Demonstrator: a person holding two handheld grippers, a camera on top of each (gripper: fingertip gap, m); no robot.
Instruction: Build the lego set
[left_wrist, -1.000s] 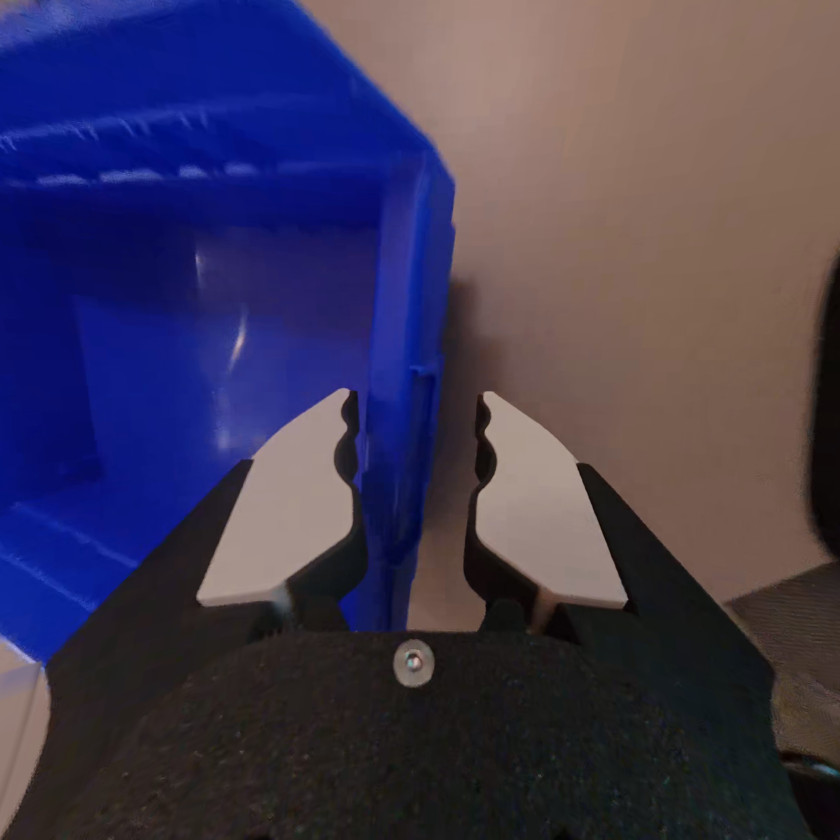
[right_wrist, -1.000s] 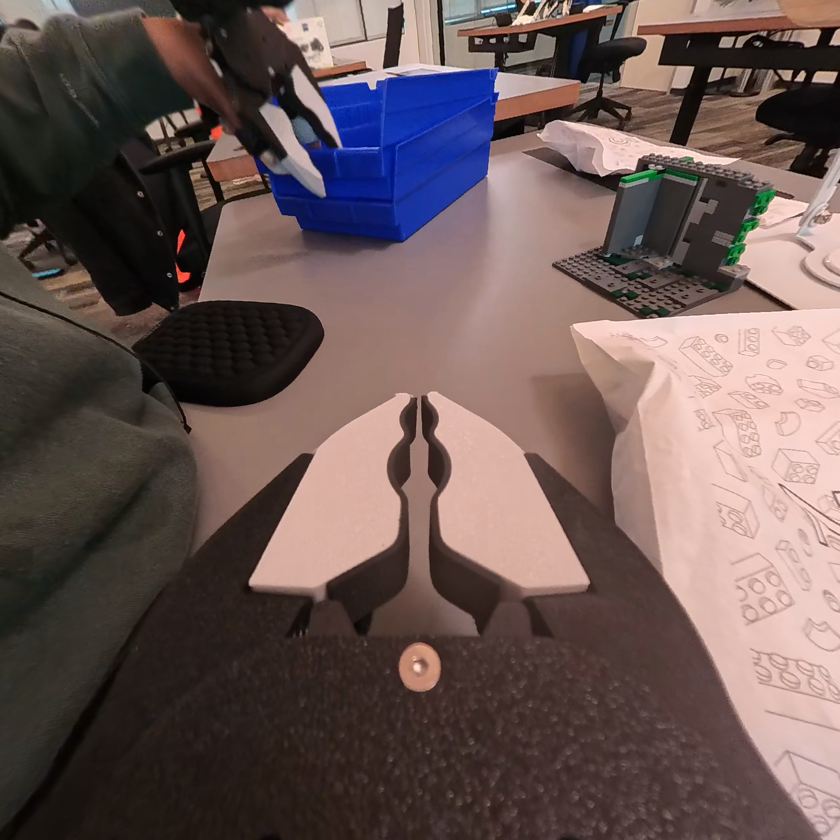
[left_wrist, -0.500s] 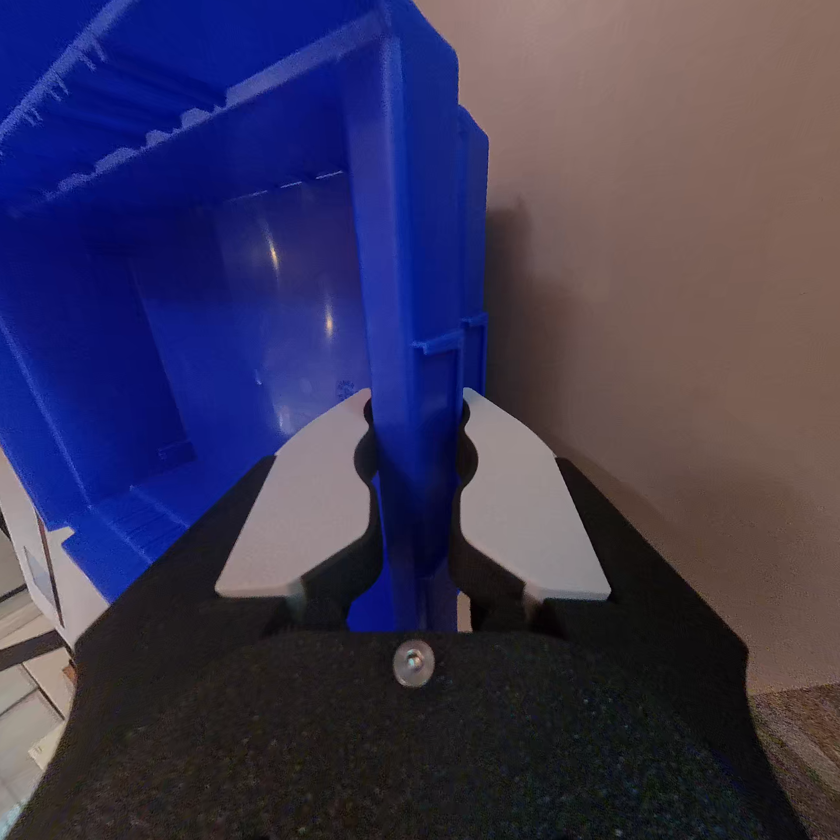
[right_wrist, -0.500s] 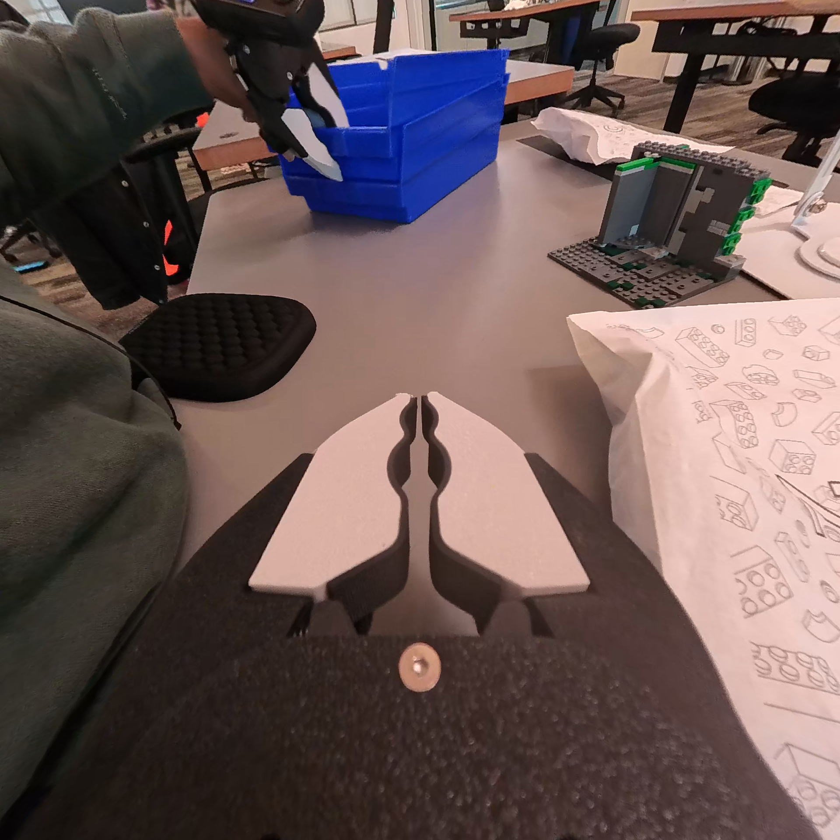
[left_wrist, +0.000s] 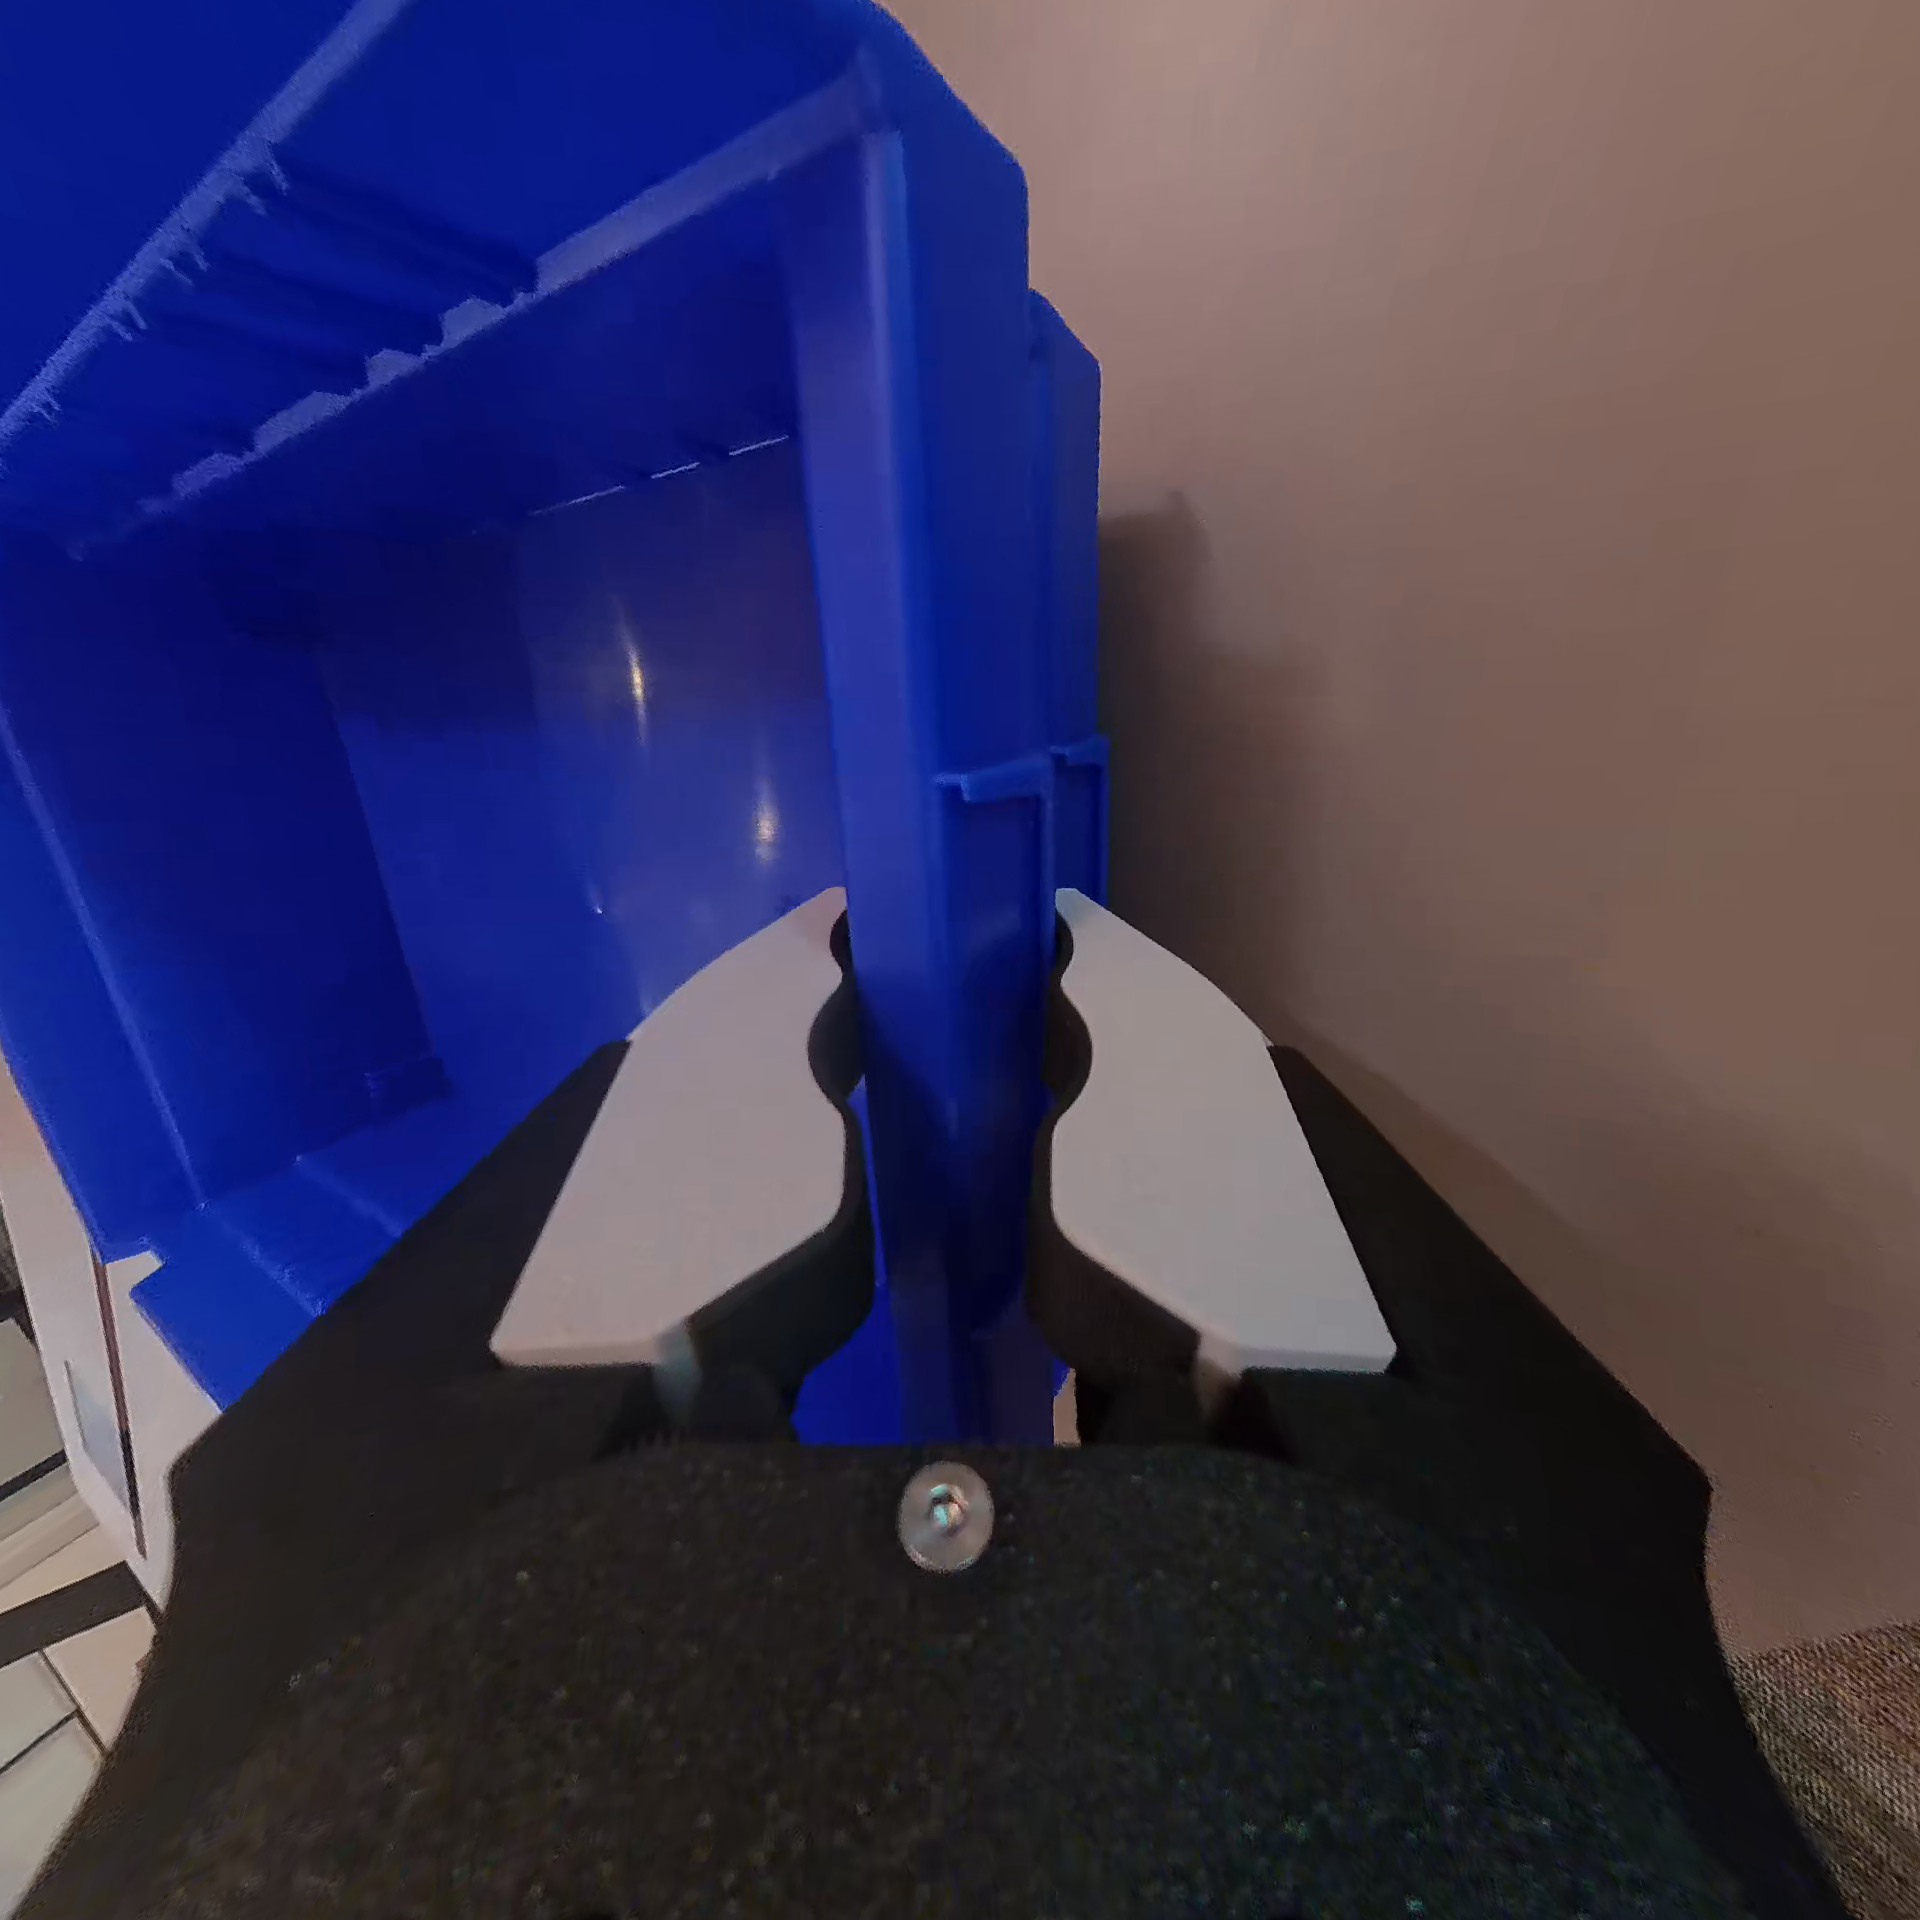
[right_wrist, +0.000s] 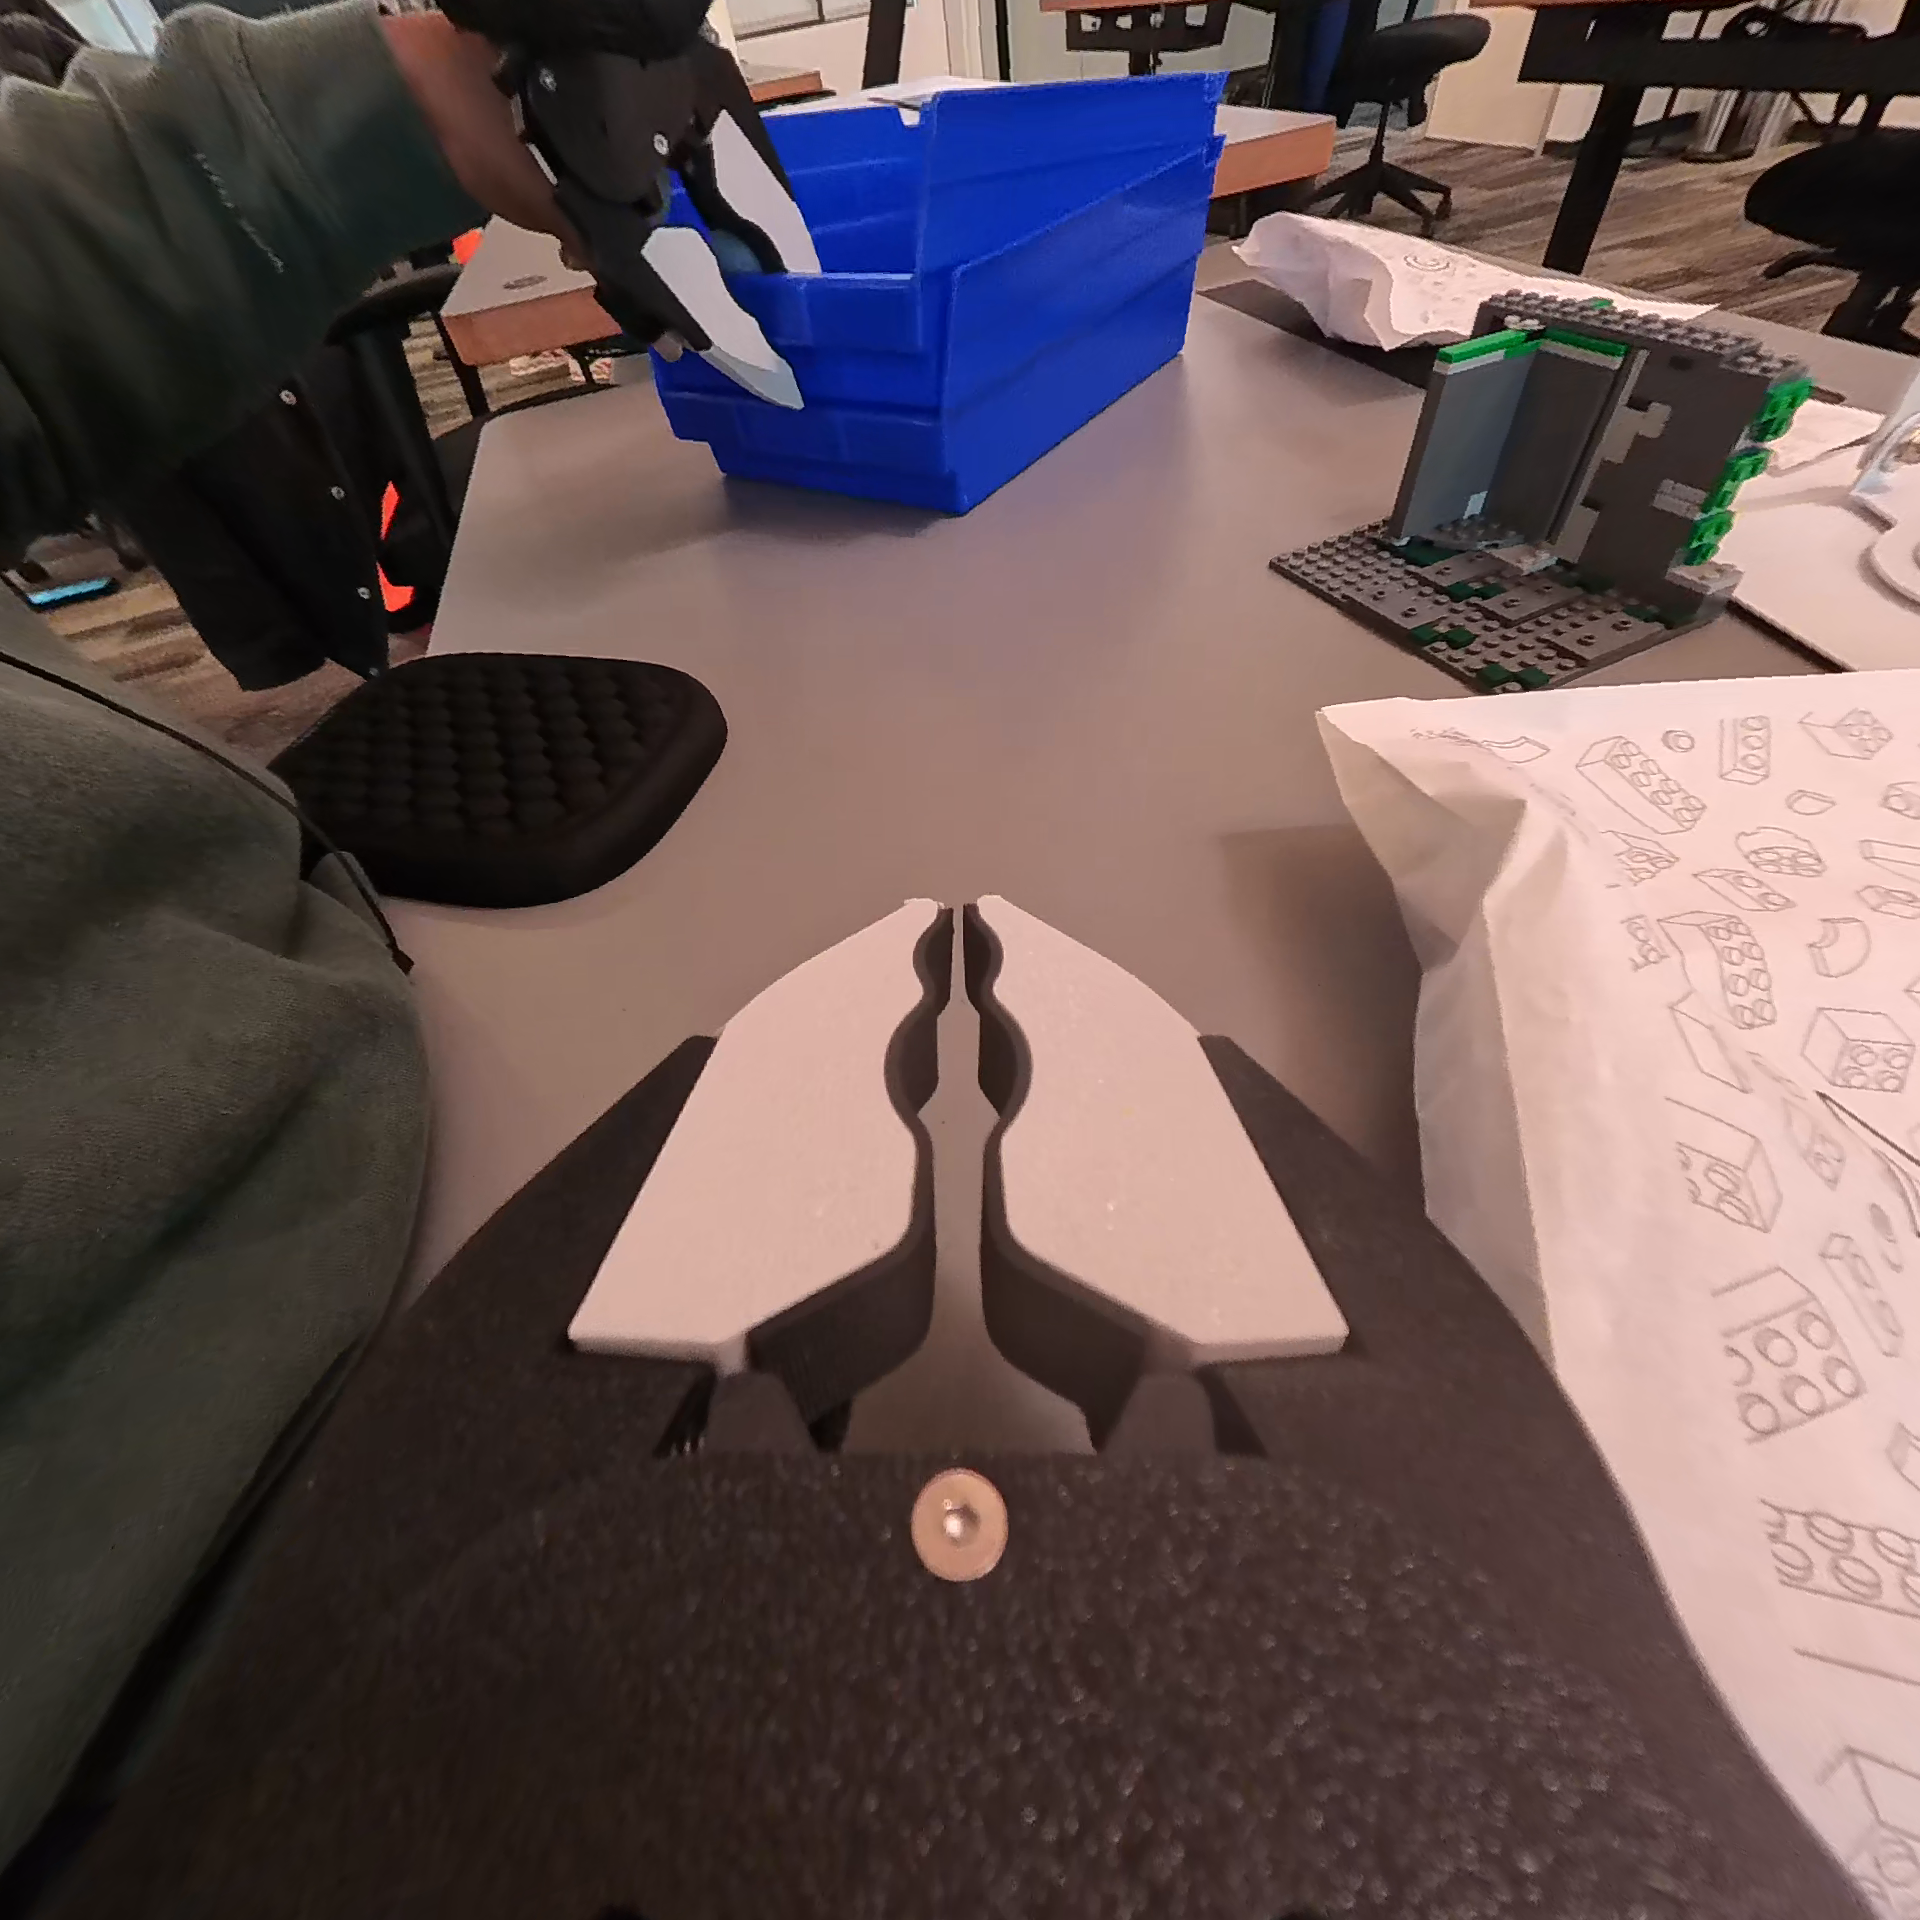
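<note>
Place: an open office.
Evidence: rows of desks (right_wrist: 1714, 42), black swivel chairs (right_wrist: 1382, 62), patterned carpet (right_wrist: 1475, 166), grey worktable (right_wrist: 987, 707).

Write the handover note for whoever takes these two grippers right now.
Left gripper: fingers closed on the side wall of the top blue bin, one inside, one outside. That bin looks tipped up off the nested stack at the table's far left.
Right gripper: shut, empty, low over the table beside the white printed bag.
Lego build: grey walls with green trim on a dark baseplate, far right, partly built.
Done: bin gripped. Its inside looks empty.
Left: free the bin, probably set it nearer, open the bag, continue building.
</note>
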